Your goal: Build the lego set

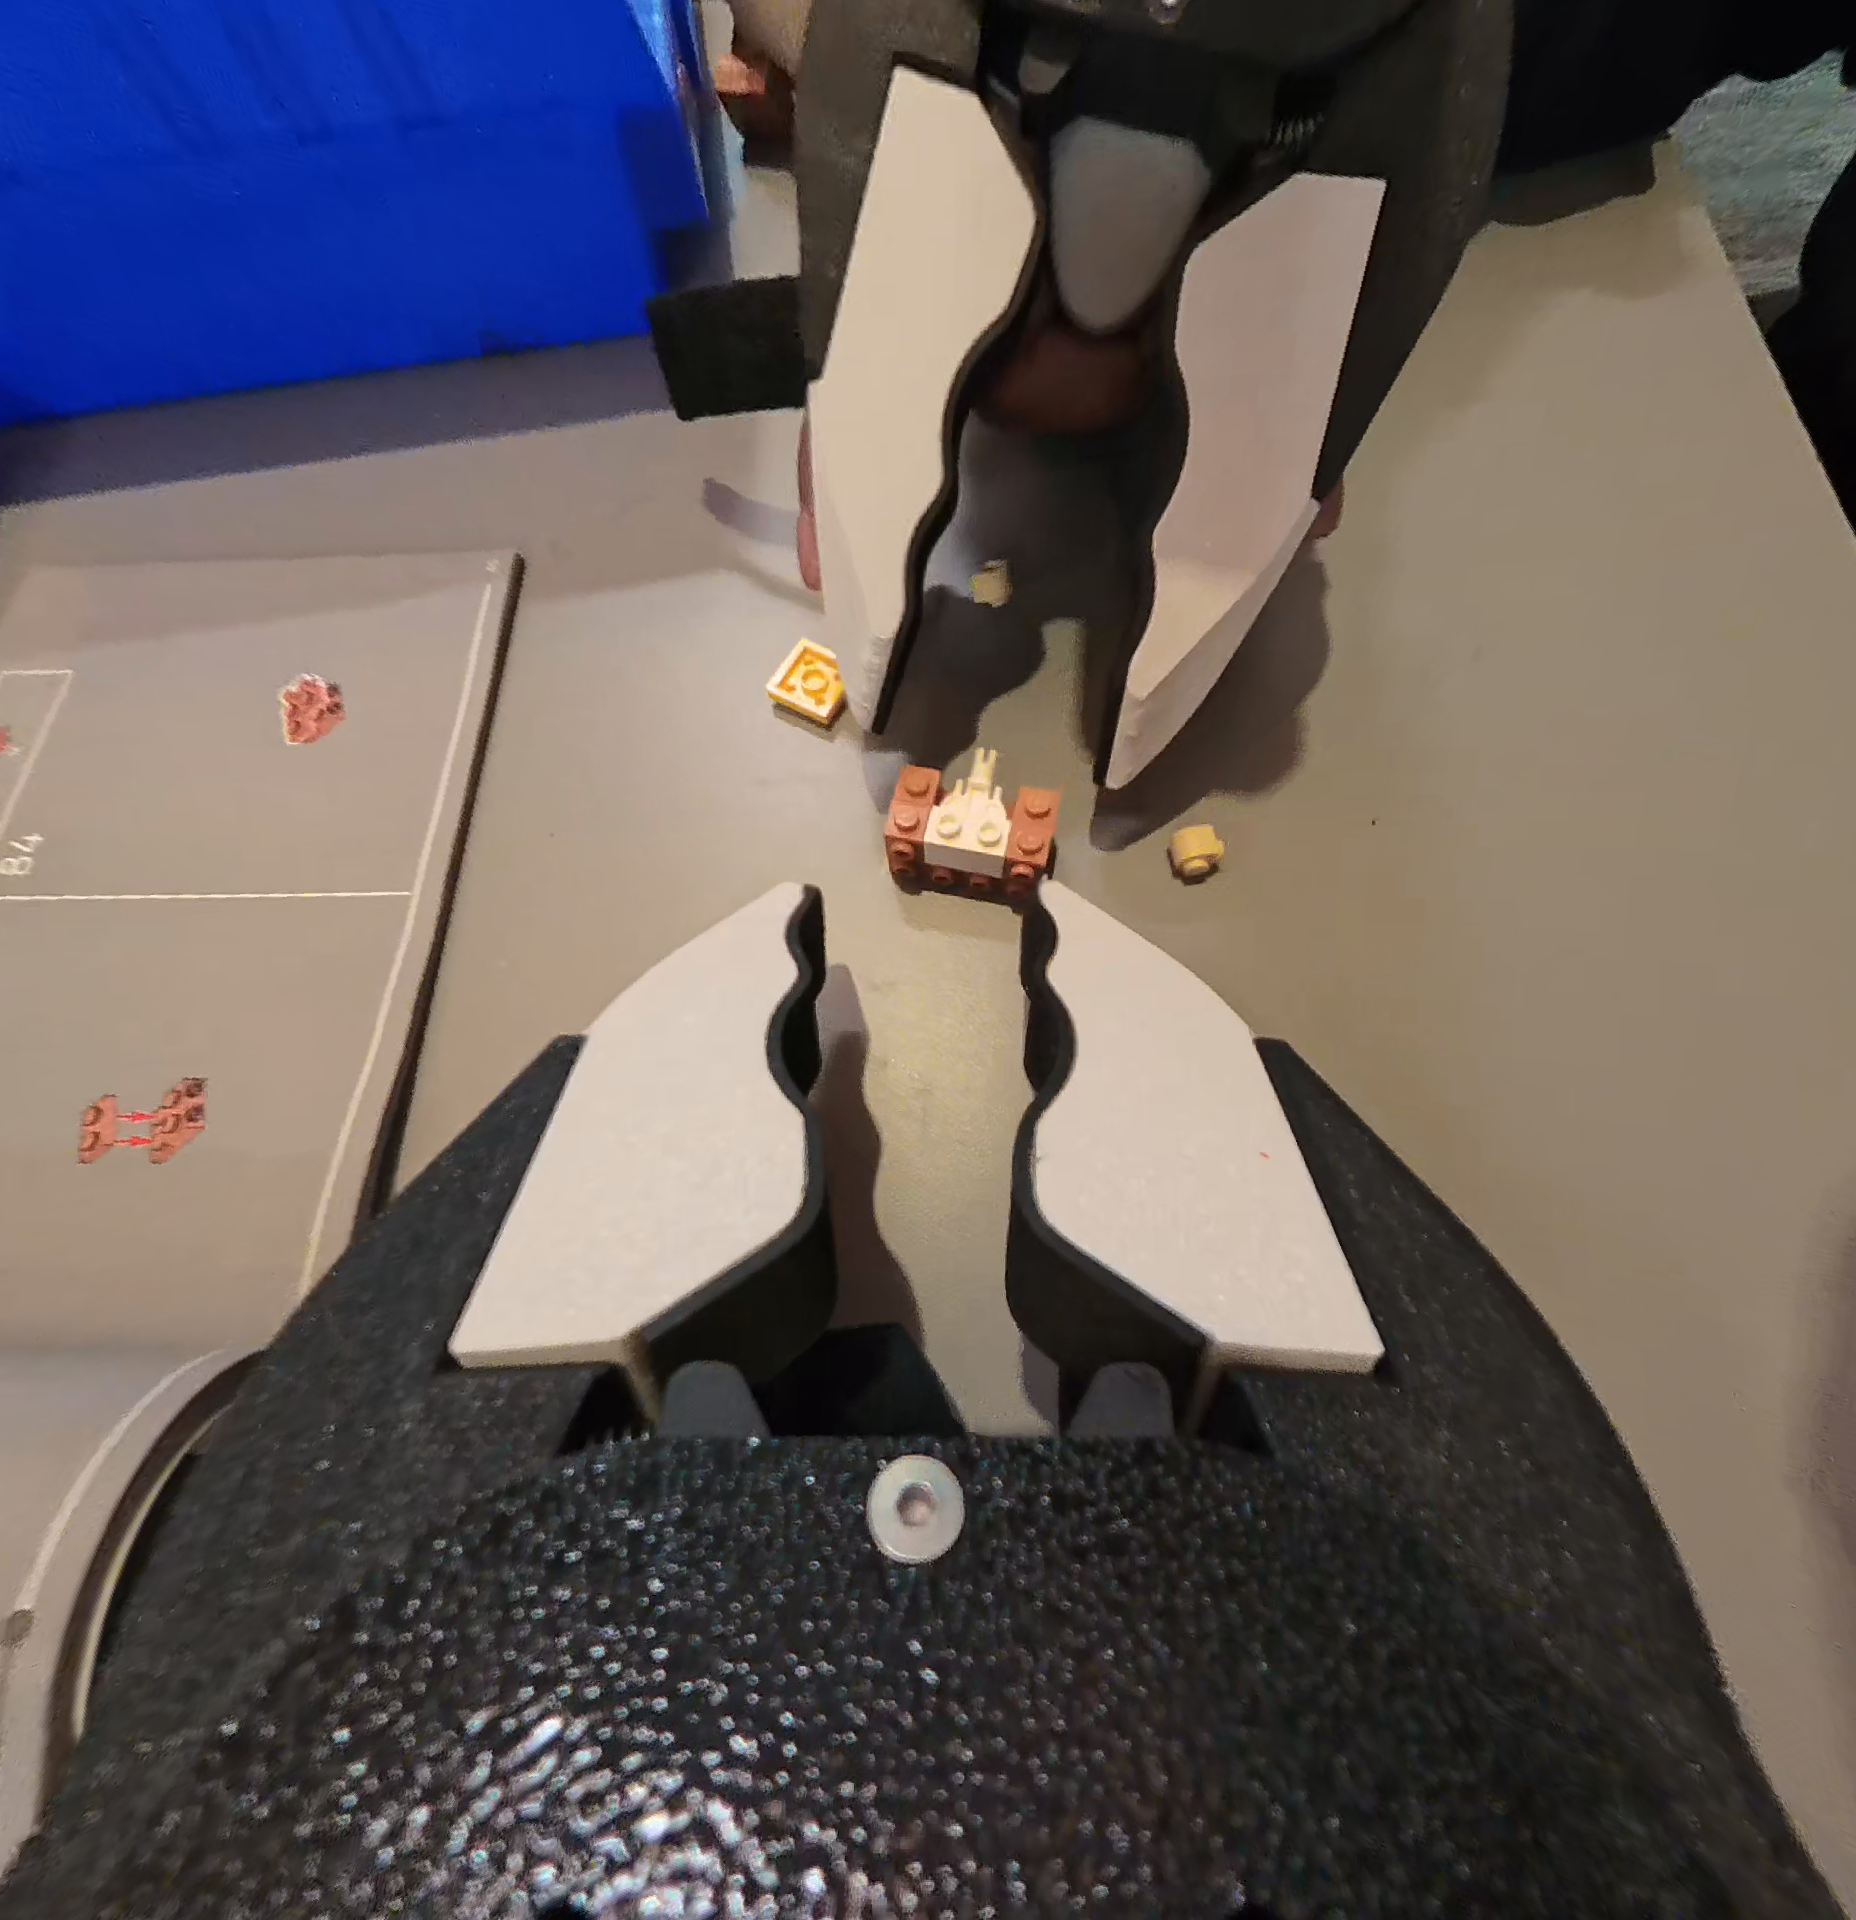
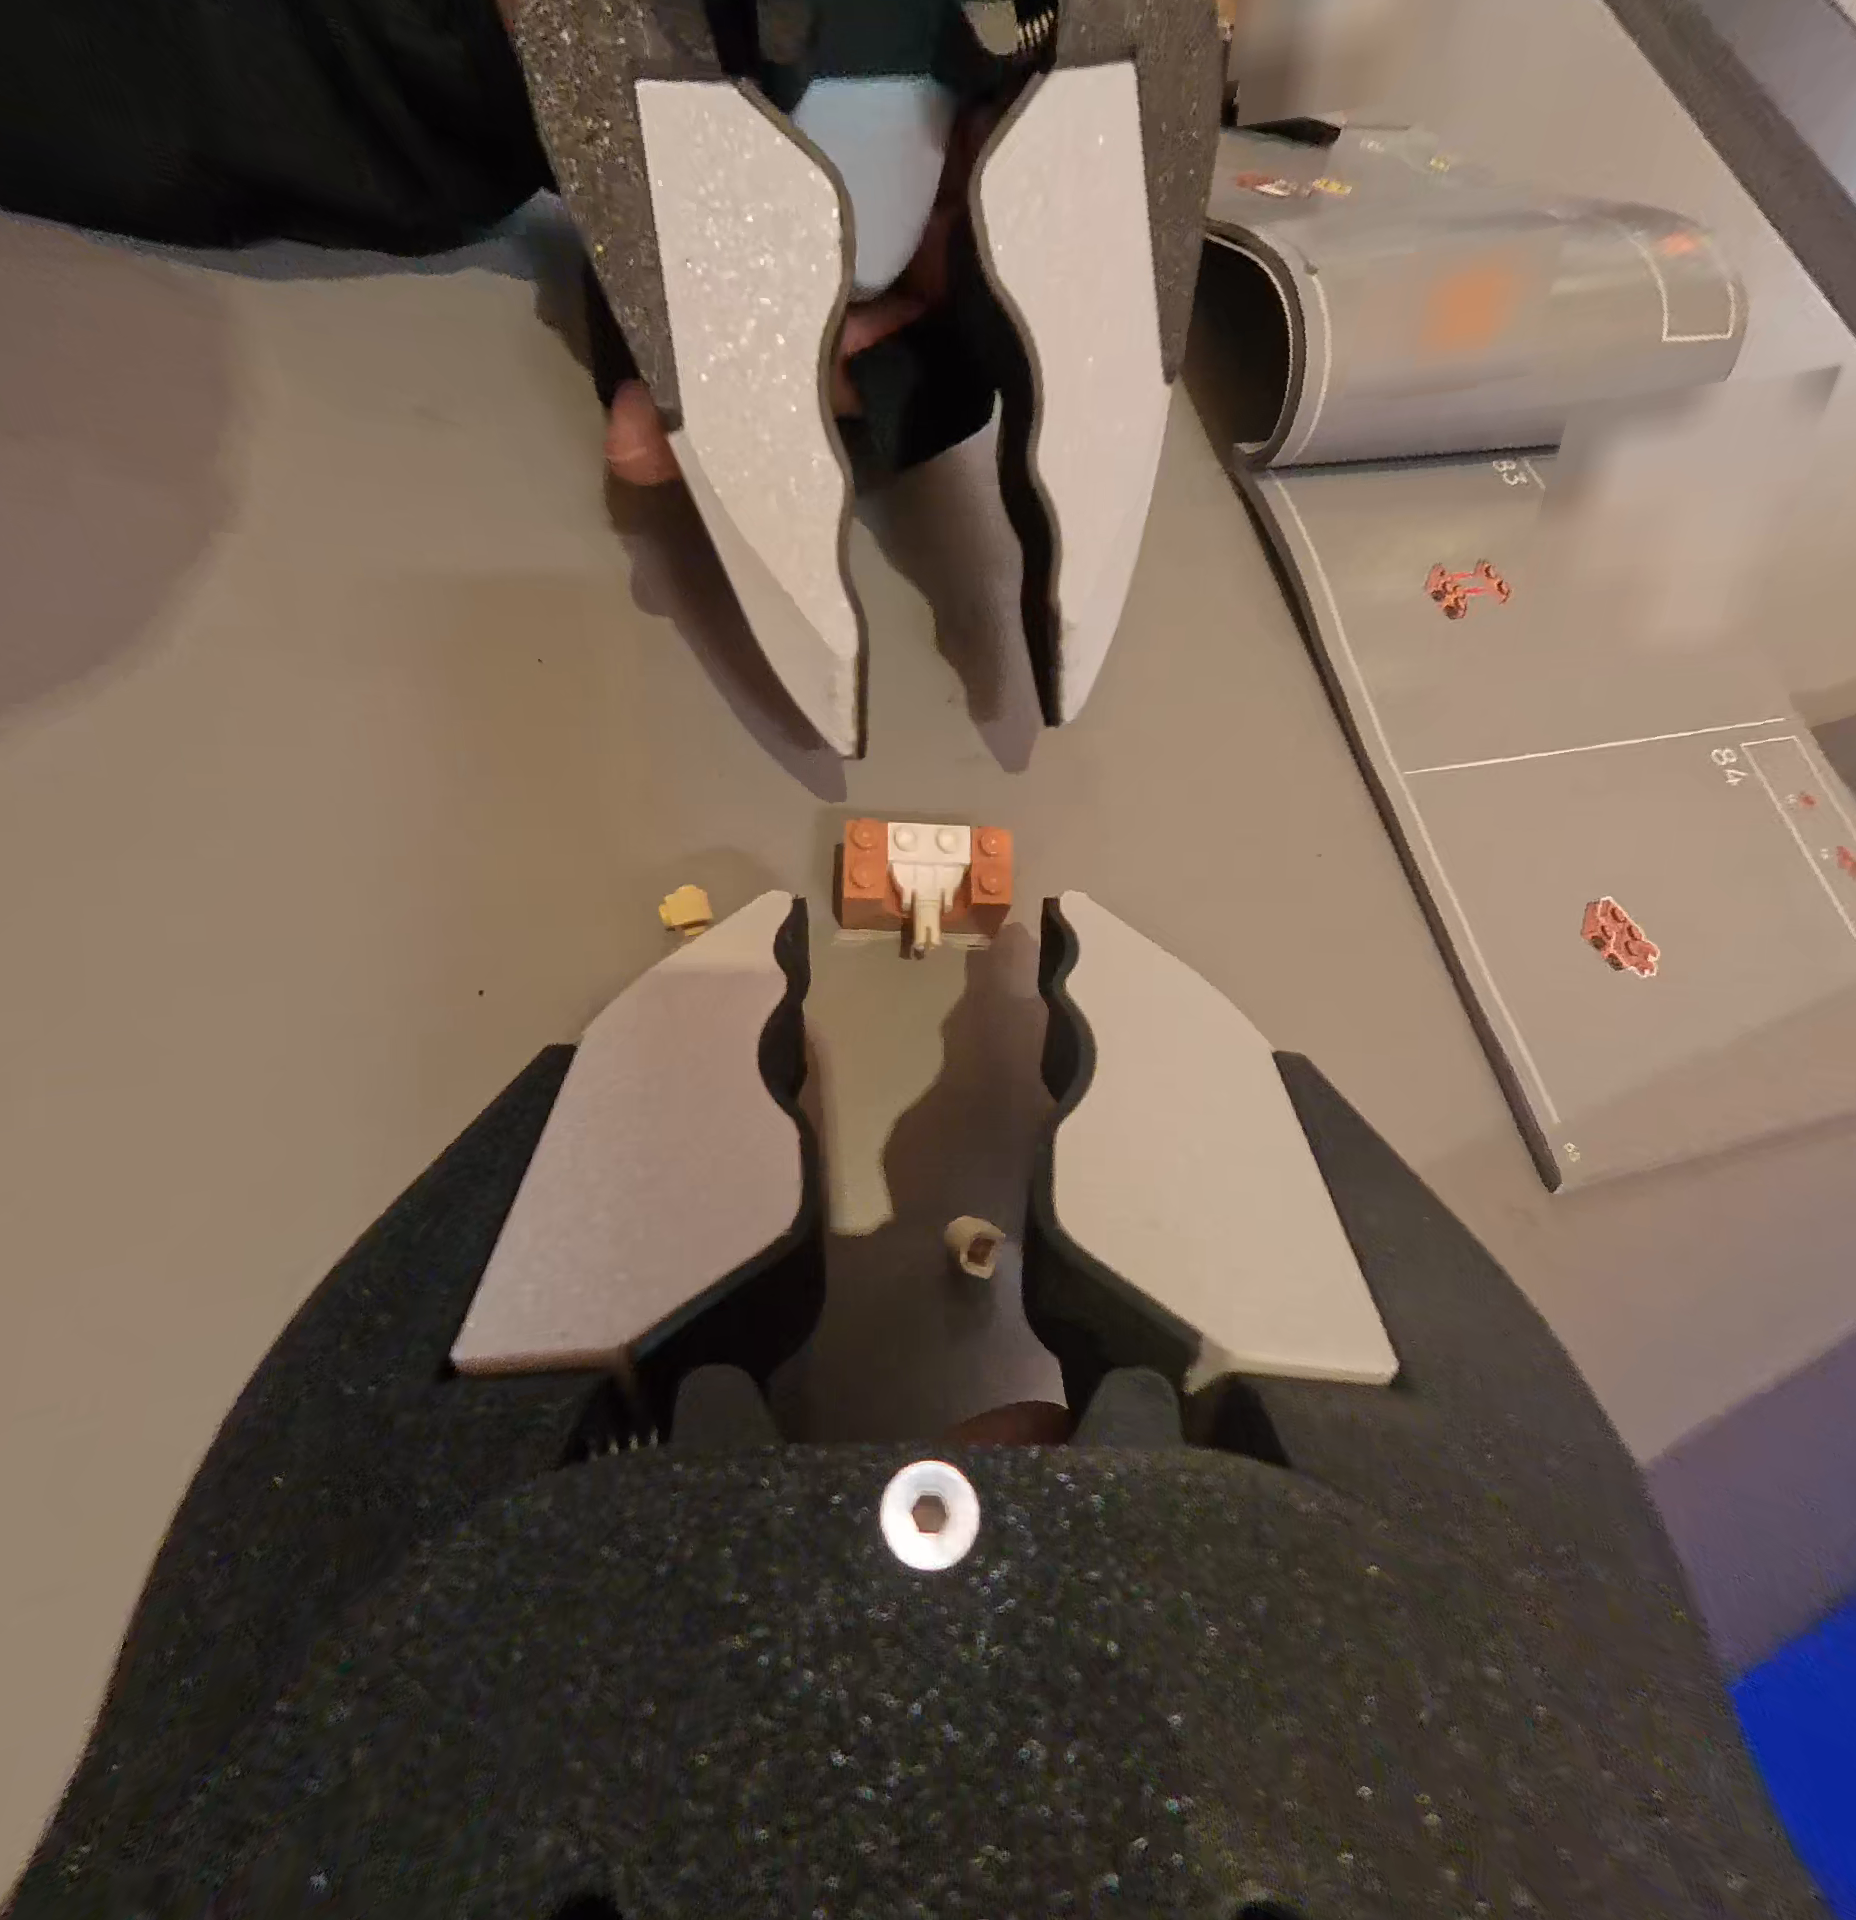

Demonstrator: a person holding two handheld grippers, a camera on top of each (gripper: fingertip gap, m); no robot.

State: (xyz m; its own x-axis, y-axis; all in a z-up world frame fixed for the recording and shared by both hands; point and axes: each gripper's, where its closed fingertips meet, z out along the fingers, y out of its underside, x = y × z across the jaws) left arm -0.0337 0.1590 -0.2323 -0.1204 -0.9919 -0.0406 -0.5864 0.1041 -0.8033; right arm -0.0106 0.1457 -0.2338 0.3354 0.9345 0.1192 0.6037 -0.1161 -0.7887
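A small brick assembly (image 1: 971,836), brown with a white piece and a cream peg on top, stands on the grey table (image 1: 1475,644). My left gripper (image 1: 924,914) is open and empty, its tips just short of the assembly's near side. My right gripper (image 1: 997,743) faces it from the far side, open and empty. In the right wrist view the assembly (image 2: 924,873) sits at the mouth of my right gripper (image 2: 922,914), with a gap to each pad. The left gripper (image 2: 950,732) shows beyond it, open.
A yellow square tile (image 1: 808,681) and a tan round piece (image 1: 1197,852) lie near the assembly; another tan piece (image 2: 976,1245) lies under my right fingers. An open instruction booklet (image 1: 228,883) lies on the left. A blue bin (image 1: 311,187) stands behind it. My two grippers' fingertips are within a few centimetres of each other.
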